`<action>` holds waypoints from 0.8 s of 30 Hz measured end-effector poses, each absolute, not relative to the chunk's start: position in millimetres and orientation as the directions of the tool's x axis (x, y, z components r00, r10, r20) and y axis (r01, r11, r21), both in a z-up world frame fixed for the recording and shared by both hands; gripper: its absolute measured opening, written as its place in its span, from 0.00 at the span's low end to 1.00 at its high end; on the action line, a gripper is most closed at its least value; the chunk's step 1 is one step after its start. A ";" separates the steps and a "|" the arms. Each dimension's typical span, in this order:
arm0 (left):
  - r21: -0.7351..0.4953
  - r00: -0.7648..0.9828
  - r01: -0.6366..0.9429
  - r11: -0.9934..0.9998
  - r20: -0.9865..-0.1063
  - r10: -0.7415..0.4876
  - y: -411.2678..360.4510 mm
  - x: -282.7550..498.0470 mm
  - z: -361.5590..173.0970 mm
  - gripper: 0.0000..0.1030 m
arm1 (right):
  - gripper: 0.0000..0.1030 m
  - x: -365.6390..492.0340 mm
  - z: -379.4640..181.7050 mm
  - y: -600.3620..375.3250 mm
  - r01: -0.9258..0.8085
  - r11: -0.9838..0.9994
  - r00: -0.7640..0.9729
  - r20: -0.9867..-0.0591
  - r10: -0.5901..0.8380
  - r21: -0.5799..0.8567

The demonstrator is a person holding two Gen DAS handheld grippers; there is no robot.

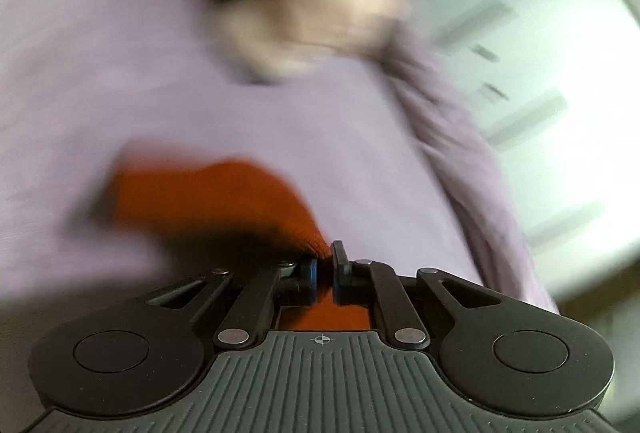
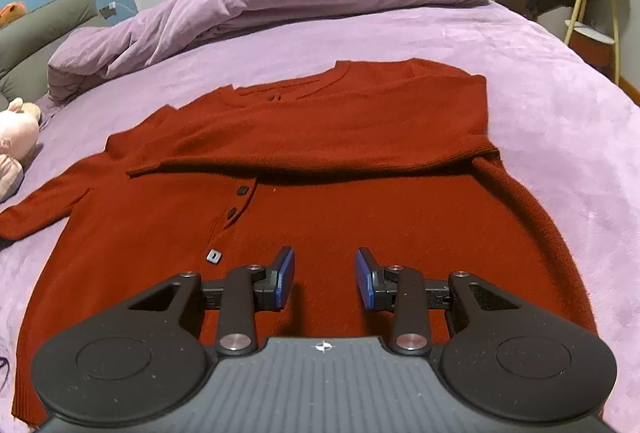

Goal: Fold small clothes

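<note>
red cardigan [image 2: 320, 193] spread buttons-up on purple bed [image 2: 540, 93], filling centre and lower half of right wrist frame. right-of-frame sleeve folded across the chest, cuff end at centre left; other sleeve stretched out toward left edge of frame, near pink plush [image 2: 16, 141]. rumpled duvet [image 2: 280, 1] along upper frame, well apart from the garment.

right tongs [image 2: 325, 279] spread, nothing between pads, low over the lower front panel just right of the button placket. contact with the knit: cannot tell.

left tongs [image 1: 325, 271] pressed nearly together, pinching a red knit tip at bottom centre of left wrist frame. heavy motion blur there; red cloth trailing to lower left over the bed, pale blurred shape at upper centre not identifiable.

handling, as judgement: soft, light knit, no stiffness, will sag and stretch if lifted from one point. fuzzy surface, so unlikely to slip from pads but likely to drag on the plush bedcover and bunch. best grip at ribbed edges: cuff, hem corners, shoulder seam. avoid the placket, buttons may snag. remaining: outstretched sleeve in, then hem up to collar, judging from the lay.
</note>
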State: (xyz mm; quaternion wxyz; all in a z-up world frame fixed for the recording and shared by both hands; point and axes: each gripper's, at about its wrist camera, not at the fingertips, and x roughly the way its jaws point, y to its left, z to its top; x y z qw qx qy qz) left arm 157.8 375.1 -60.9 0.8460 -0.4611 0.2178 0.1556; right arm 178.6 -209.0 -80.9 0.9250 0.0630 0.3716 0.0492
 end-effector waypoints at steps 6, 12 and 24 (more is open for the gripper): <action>-0.568 0.878 0.059 0.821 -0.361 -0.313 186.8 216.7 14.9 0.09 | 0.32 176.4 -72.7 -215.8 -0.028 0.980 0.747 -0.647 0.151 0.197; -0.458 0.679 0.202 0.866 -0.572 -0.461 56.0 244.7 -24.1 0.30 | 0.32 172.8 -68.0 -224.2 -0.037 0.969 0.753 -0.631 0.187 0.243; -0.240 0.661 -0.001 0.971 -0.729 -0.180 105.5 223.0 -55.8 0.41 | 0.45 247.5 -80.9 -234.9 -0.048 0.835 0.694 -0.583 0.423 0.548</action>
